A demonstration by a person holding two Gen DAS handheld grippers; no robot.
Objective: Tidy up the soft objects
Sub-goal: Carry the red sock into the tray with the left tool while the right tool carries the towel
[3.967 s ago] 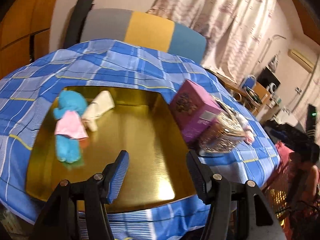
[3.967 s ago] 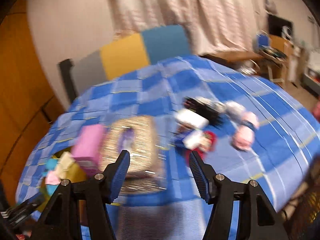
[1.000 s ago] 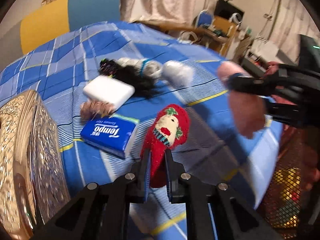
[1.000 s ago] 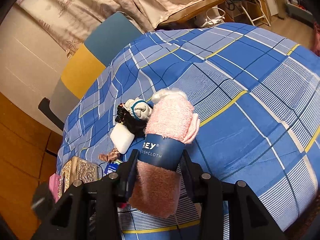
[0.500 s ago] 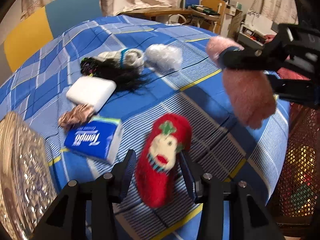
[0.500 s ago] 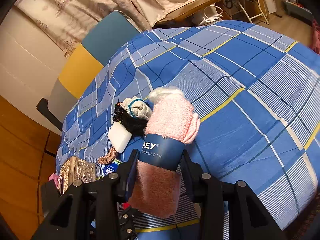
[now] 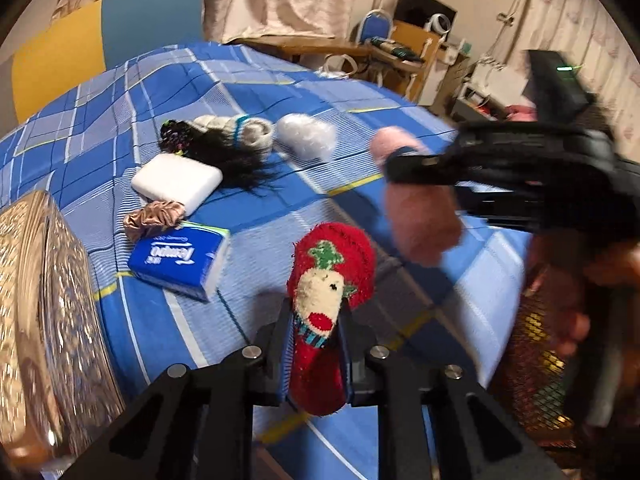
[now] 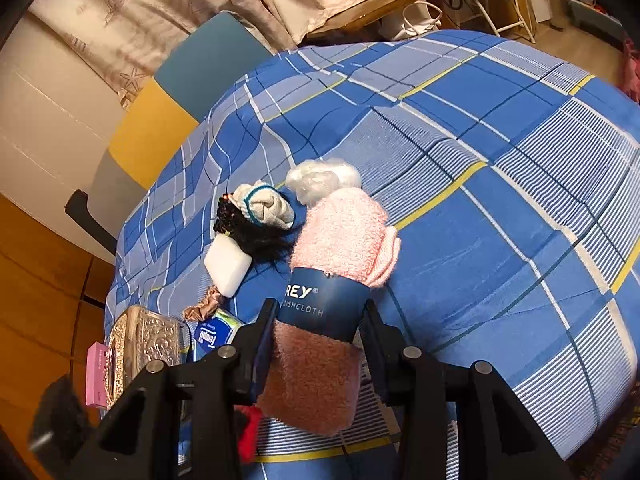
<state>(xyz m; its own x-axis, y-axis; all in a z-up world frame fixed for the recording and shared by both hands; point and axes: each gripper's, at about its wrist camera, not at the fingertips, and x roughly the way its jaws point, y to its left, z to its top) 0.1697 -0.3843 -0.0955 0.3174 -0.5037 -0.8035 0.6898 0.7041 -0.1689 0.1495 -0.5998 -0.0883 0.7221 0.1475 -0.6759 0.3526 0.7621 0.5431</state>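
Pickup step: left gripper (image 7: 316, 344) clamps the red sock (image 7: 326, 292), right gripper (image 8: 320, 344) clamps the pink cloth (image 8: 336, 272); next, likely carry both off the table (image 8: 500, 200) for sorting

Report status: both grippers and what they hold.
Left gripper shut on red sock. Right gripper shut on pink dishcloth. Tissue pack, scrunchie on tablecloth.
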